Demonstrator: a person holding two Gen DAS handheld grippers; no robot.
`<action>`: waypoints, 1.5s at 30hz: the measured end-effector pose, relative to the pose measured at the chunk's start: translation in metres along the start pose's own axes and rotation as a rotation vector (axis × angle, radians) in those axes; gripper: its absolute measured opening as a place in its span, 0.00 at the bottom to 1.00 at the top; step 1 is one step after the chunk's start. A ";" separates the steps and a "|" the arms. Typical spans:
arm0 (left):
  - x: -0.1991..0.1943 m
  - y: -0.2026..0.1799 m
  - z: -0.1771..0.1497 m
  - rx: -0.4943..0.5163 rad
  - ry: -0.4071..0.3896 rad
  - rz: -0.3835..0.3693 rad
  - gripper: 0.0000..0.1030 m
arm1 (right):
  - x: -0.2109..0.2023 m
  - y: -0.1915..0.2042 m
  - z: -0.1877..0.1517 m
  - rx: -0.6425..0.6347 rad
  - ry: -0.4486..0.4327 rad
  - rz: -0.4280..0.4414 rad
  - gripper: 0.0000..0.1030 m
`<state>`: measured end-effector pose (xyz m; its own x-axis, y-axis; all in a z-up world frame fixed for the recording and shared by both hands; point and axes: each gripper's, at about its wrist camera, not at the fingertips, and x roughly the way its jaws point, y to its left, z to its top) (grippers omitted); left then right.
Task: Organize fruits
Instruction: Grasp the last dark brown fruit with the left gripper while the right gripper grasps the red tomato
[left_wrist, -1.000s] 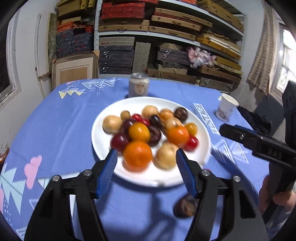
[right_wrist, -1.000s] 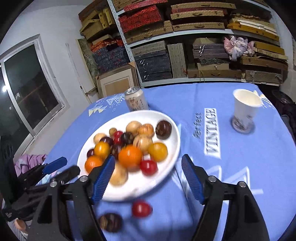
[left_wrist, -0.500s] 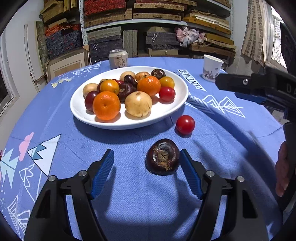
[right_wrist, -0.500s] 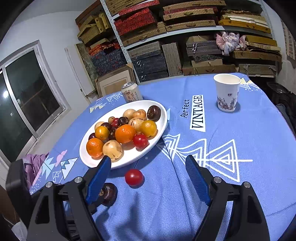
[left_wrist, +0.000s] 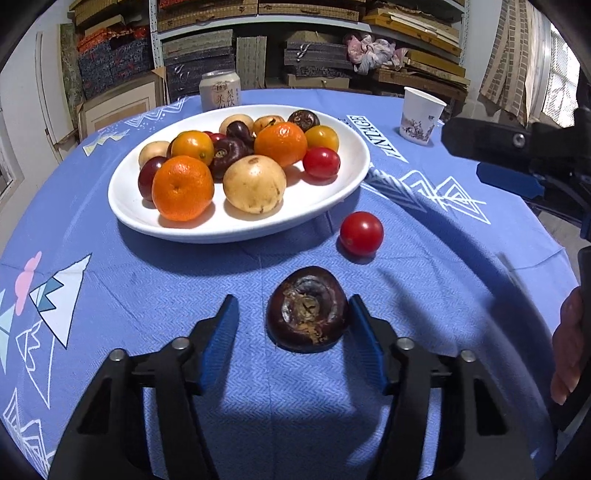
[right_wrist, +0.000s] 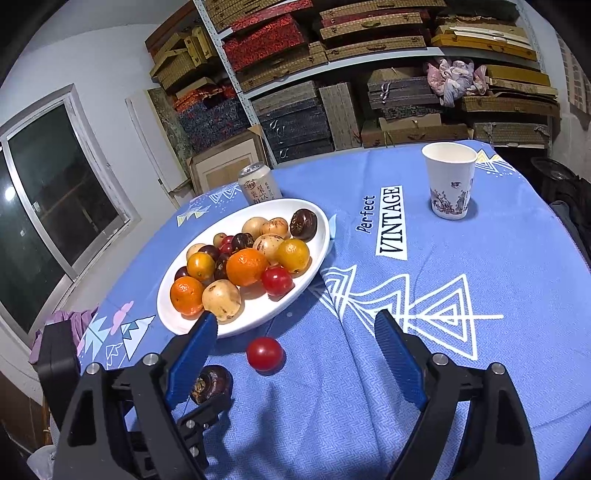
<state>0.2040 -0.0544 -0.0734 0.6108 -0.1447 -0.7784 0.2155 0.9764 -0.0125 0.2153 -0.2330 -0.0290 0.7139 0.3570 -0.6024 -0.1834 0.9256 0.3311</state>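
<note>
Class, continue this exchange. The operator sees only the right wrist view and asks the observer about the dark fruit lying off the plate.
Operator: My own finger half hides the dark fruit. Where does it lie?
Observer: The dark fruit lies on the tablecloth, between the fingers of the left gripper, whose jaws have just been closing.
Operator: Is it pinched?
Observer: Not yet. One pad is close against its side, and the other stands clear, with cloth showing between.

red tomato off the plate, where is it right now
In the left wrist view the loose red tomato lies on the blue tablecloth, right of the white plate, beyond the dark fruit.
</note>
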 end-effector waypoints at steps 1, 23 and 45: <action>0.000 0.000 0.000 0.002 0.000 -0.003 0.55 | 0.000 0.001 0.000 -0.001 0.001 0.000 0.85; -0.025 0.008 -0.007 0.018 -0.106 0.084 0.42 | 0.058 0.059 -0.028 -0.275 0.175 -0.080 0.76; -0.048 0.036 -0.011 -0.063 -0.145 0.062 0.42 | 0.034 0.050 -0.029 -0.235 0.159 -0.030 0.30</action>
<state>0.1747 -0.0102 -0.0433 0.7262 -0.1007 -0.6800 0.1285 0.9917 -0.0097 0.2110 -0.1710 -0.0543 0.6097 0.3275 -0.7218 -0.3287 0.9331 0.1456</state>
